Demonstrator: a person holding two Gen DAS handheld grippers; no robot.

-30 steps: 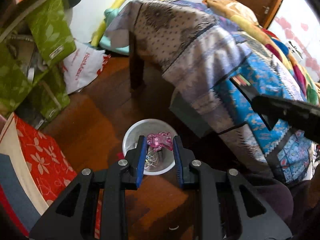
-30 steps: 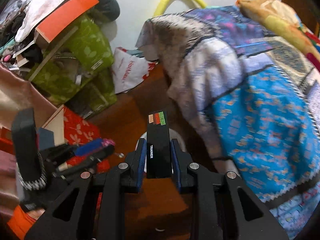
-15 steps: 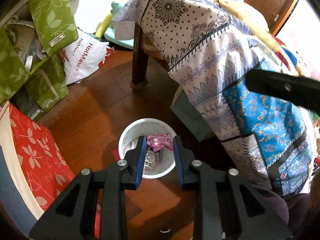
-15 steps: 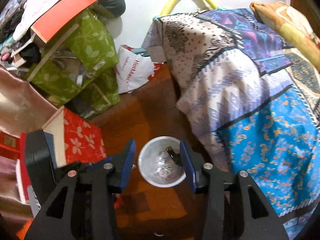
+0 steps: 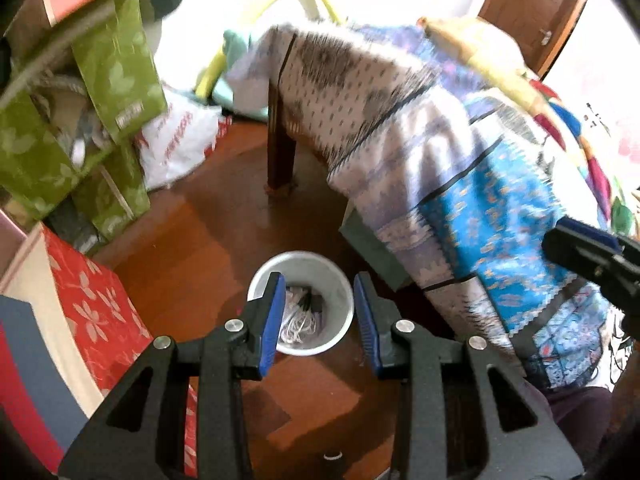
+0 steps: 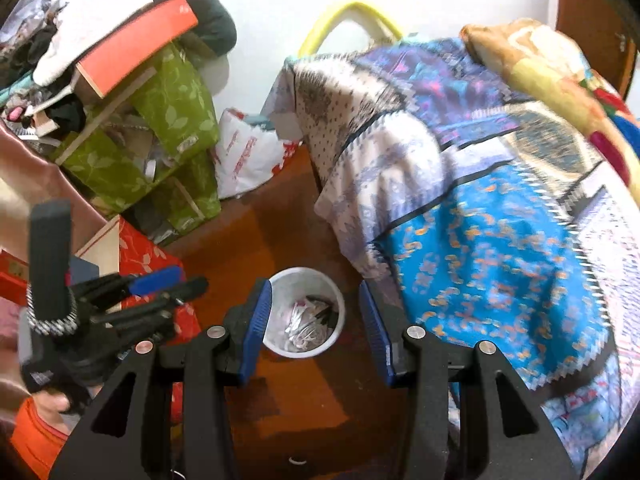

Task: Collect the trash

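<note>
Both claws hang over the white bin [image 5: 301, 304], which stands on the wooden floor [image 5: 208, 236] at the lower centre of each view, close beside the draped bedspread [image 5: 460, 184]. The left gripper [image 5: 319, 322] is spread wide with nothing between its blue pads, and the right gripper [image 6: 316, 330] is just as wide and equally empty. Inside the bin lies the trash [image 6: 308, 322]: crinkled silvery wrappers, pale cord-like scraps and a small dark piece. It looks light, soft and easily crushed, likely slippery where foil-like, so further pieces of this kind would best be pinched across a fold or crumpled bulk, not a flat face. The bin's thin rim probably tips easily if knocked. Open room is tight: the bedspread hangs to the right of the bin, a red floral box [image 5: 84, 300] crowds the lower left, and green bags [image 6: 160, 128] stack in the upper left. The clearest path runs straight up and back over the bare floor in front of the bin.
</note>
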